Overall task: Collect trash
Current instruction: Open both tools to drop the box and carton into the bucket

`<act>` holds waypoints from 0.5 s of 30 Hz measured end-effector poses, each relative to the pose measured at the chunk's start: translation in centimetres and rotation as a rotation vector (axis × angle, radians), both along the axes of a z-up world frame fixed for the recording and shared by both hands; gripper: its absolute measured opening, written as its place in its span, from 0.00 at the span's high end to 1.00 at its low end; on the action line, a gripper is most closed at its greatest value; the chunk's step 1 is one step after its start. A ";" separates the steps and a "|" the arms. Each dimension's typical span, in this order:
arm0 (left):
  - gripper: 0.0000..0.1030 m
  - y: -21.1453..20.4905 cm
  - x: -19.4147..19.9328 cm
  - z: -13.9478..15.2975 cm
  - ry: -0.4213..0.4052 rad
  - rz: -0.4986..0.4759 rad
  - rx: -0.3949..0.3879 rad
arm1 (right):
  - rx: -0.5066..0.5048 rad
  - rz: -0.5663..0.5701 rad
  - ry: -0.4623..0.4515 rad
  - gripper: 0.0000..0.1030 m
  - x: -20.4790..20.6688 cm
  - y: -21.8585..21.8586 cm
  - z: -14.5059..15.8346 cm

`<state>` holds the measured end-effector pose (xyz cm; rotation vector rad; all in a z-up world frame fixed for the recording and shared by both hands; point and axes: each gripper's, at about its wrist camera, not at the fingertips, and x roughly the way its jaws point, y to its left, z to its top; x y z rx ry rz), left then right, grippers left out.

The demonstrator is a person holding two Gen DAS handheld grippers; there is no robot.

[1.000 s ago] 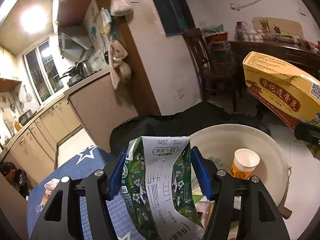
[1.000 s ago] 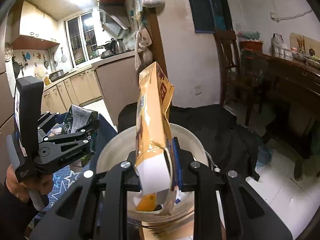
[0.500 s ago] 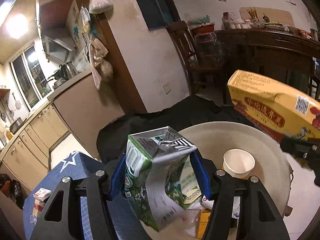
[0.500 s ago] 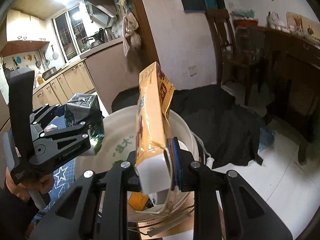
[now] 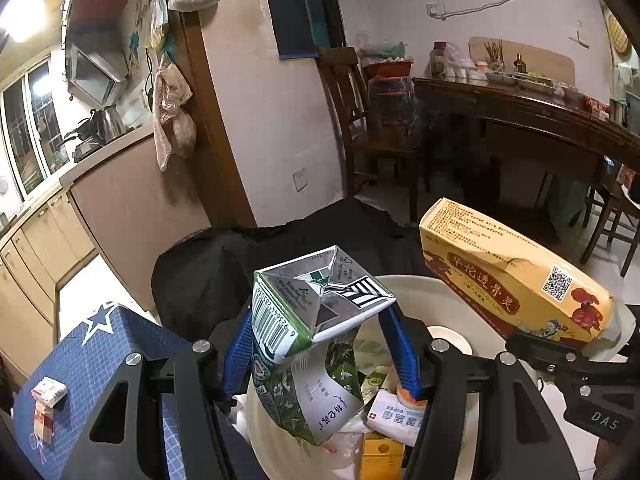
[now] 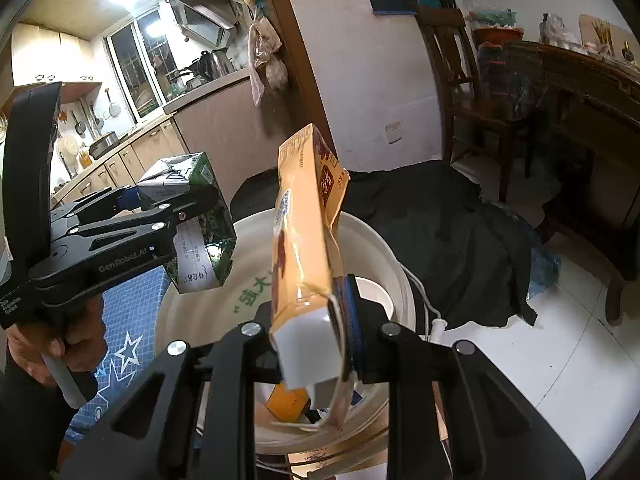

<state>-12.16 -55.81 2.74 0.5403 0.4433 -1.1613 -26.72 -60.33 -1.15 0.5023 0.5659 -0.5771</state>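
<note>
A green and white milk carton (image 5: 316,320) is crushed between the blue pads of my left gripper (image 5: 320,340), which is shut on it. It hangs tilted over the near-left rim of the white bucket (image 5: 412,279). From the right wrist view the same carton (image 6: 200,216) and left gripper (image 6: 176,204) sit at the bucket's left edge. My right gripper (image 6: 316,320) is shut on the lower end of a long yellow box (image 6: 308,232), which stands up over the bucket (image 6: 372,240). That yellow box (image 5: 516,280) reaches in from the right in the left wrist view.
Inside the bucket lie a paper cup (image 5: 448,338), a wipes pack (image 5: 396,416) and a small yellow box (image 5: 380,452). A blue star-patterned surface (image 5: 100,352) with a small packet (image 5: 46,400) is at the left. Black cloth (image 5: 240,256), a chair (image 5: 360,120) and a dark table (image 5: 520,112) stand behind.
My left gripper has carried the carton over the bucket and tipped it forward. My right gripper has sunk with the yellow box, which now stands lower over the bucket.
</note>
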 end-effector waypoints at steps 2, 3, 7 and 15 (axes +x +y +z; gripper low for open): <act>0.40 -0.1 0.5 -0.6 0.026 -0.001 0.016 | 0.008 0.007 0.005 0.79 0.3 0.0 -0.2; 0.40 -0.2 0.7 -1.0 0.038 0.000 0.024 | 0.013 0.011 0.010 0.79 0.5 0.0 -0.3; 0.40 -0.3 0.9 -2.1 0.030 0.011 0.051 | 0.031 0.022 0.026 0.79 1.1 -0.1 -0.9; 0.40 0.0 1.7 -1.7 0.054 0.002 0.045 | 0.053 0.028 0.042 0.67 1.8 -0.5 -1.0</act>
